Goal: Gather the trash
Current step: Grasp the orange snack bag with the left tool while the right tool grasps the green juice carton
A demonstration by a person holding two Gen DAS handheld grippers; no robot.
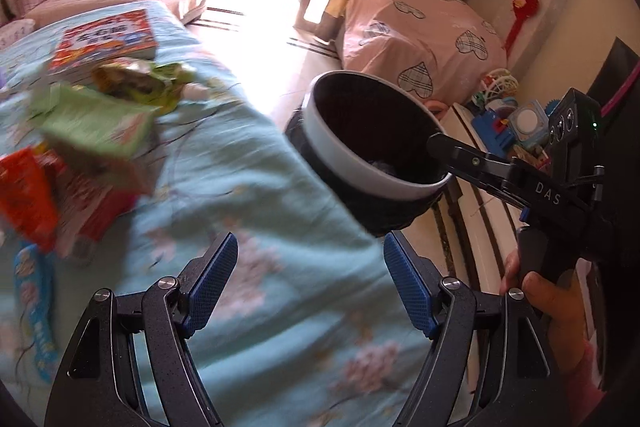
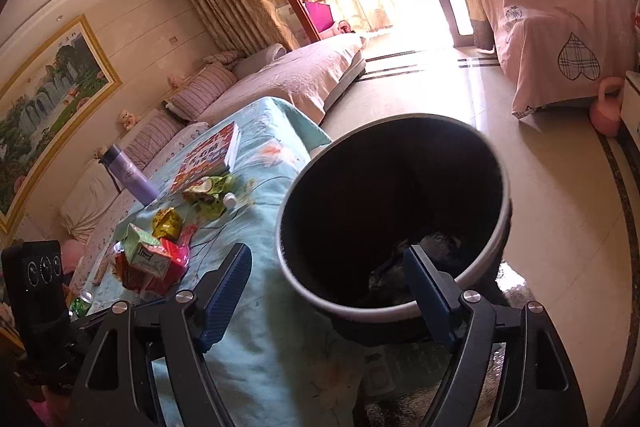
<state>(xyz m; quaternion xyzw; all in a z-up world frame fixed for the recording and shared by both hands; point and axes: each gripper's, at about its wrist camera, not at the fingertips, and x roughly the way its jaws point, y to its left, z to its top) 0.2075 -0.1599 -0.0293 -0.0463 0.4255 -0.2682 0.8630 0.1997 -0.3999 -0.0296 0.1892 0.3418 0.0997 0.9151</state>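
A round trash bin (image 2: 496,227) with a white rim and a black liner stands beside the teal bedspread (image 1: 248,179). My right gripper (image 2: 328,295) is open; the bin's near rim passes between its blue pads without touching them. One of its fingers (image 1: 456,153) reaches over the rim. My left gripper (image 1: 316,287) is open above the bedspread with nothing between its pads. Trash lies in a heap to the left: a green carton (image 1: 92,123), red wrappers (image 1: 28,195), a green-yellow wrapper (image 1: 140,83) and a gold wrapper (image 2: 166,223).
A colourful book (image 2: 212,155) and a purple bottle (image 2: 130,175) lie beyond the trash. A person's hand (image 1: 548,295) grips the right handle. Furniture under a pink heart cloth (image 2: 560,27), toys (image 1: 512,123) and a long sofa (image 2: 280,79) ring the tiled floor.
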